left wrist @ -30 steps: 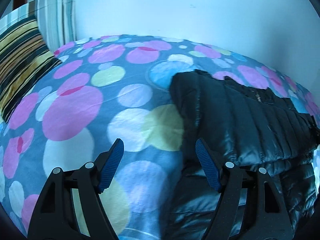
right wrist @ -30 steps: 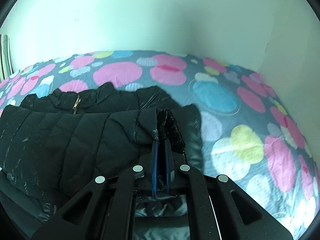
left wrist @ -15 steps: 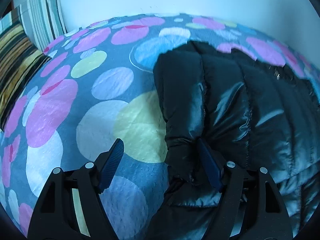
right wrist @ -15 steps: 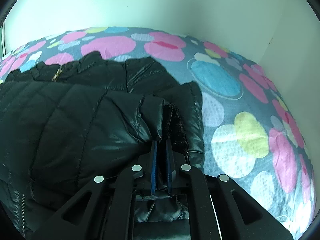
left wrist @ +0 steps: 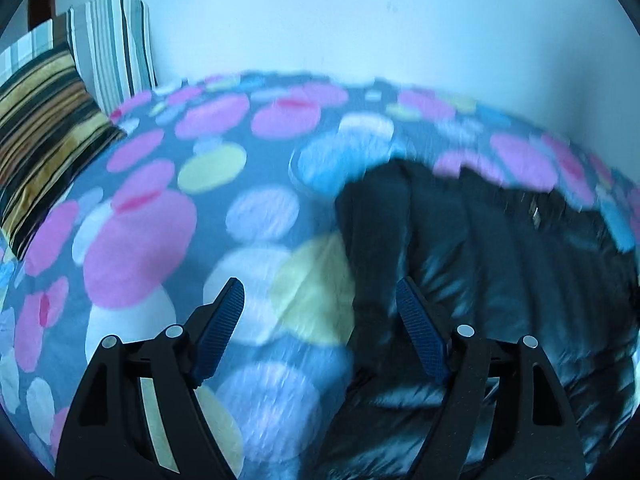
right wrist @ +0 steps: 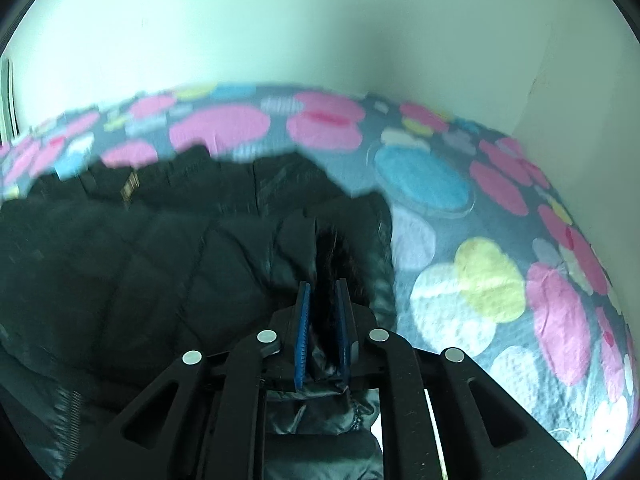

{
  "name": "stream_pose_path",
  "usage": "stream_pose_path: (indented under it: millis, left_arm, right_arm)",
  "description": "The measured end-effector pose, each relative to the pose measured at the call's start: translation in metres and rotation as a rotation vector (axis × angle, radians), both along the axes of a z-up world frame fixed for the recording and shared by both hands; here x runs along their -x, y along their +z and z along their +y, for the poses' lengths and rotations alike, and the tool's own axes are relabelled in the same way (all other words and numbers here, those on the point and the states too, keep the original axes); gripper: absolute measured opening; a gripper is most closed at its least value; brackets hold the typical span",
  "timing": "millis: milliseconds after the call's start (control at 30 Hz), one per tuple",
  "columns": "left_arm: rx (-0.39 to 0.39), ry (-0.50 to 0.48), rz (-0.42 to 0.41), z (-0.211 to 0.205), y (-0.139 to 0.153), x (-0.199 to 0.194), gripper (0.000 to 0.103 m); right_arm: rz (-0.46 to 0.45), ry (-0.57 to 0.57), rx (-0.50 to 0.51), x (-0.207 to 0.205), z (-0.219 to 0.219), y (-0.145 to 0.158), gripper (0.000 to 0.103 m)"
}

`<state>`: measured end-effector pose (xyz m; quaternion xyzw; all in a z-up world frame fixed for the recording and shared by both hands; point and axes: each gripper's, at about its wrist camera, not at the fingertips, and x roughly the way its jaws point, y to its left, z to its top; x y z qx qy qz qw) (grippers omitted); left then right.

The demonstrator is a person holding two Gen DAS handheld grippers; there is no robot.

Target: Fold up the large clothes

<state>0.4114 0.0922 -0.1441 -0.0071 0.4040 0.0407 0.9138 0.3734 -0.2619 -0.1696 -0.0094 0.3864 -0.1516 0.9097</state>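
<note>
A black quilted puffer jacket (left wrist: 488,272) lies on a bed with a dotted cover (left wrist: 160,208). In the left wrist view it fills the right half, its left edge beside my right finger. My left gripper (left wrist: 320,300) is open and empty, over the cover at the jacket's left edge. In the right wrist view the jacket (right wrist: 140,264) fills the left and centre. My right gripper (right wrist: 323,296) is shut on a dark fold of the jacket's right edge, with fabric bunched between the blue pads (right wrist: 302,320). Both views are blurred by motion.
Striped pillows (left wrist: 48,120) lean at the head of the bed, far left in the left wrist view. White walls (right wrist: 320,32) close the bed at the back, with a corner at the right. Dotted cover (right wrist: 500,280) lies bare right of the jacket.
Both grippers pulled back and up from the jacket, so it looks smaller and farther. The left gripper stays open. The right gripper keeps its hold, pads slightly wider apart on the fold.
</note>
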Motion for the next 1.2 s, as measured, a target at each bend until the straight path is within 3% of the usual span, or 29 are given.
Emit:
stream_pose_path:
  millis: [67, 167, 300, 433, 633, 900, 1067, 1133, 1200]
  left_arm:
    - [0.006, -0.030, -0.013, -0.009, 0.004, -0.012, 0.079]
    - [-0.058, -0.065, -0.002, -0.029, -0.006, -0.031, 0.079]
    - [-0.123, -0.098, 0.060, -0.045, -0.033, -0.048, 0.079]
    - [-0.129, -0.116, 0.107, -0.049, -0.055, -0.054, 0.081]
    - [-0.109, -0.111, 0.133, -0.047, -0.072, -0.061, 0.084]
    - [-0.097, -0.106, 0.119, -0.046, -0.076, -0.060, 0.086]
    - [-0.095, -0.097, 0.080, -0.042, -0.056, -0.050, 0.085]
    - [-0.066, -0.085, 0.077, -0.034, -0.045, -0.037, 0.085]
    - [-0.032, -0.080, 0.069, -0.025, -0.035, -0.019, 0.085]
  right_arm:
    - [-0.017, 0.022, -0.036, -0.005, 0.004, 0.010, 0.013]
    - [-0.005, 0.085, -0.089, -0.022, 0.014, 0.011, 0.013]
    - [0.066, 0.118, -0.078, -0.046, 0.021, -0.012, 0.013]
    - [0.135, 0.117, -0.079, -0.057, 0.017, -0.038, 0.013]
    - [0.125, 0.119, -0.020, -0.056, 0.026, -0.052, 0.013]
    - [0.098, 0.112, -0.010, -0.053, 0.027, -0.056, 0.012]
    - [0.068, 0.114, -0.028, -0.049, 0.024, -0.045, 0.013]
    - [0.053, 0.115, -0.049, -0.041, 0.022, -0.033, 0.022]
    - [0.038, 0.129, -0.091, -0.029, 0.021, -0.021, 0.063]
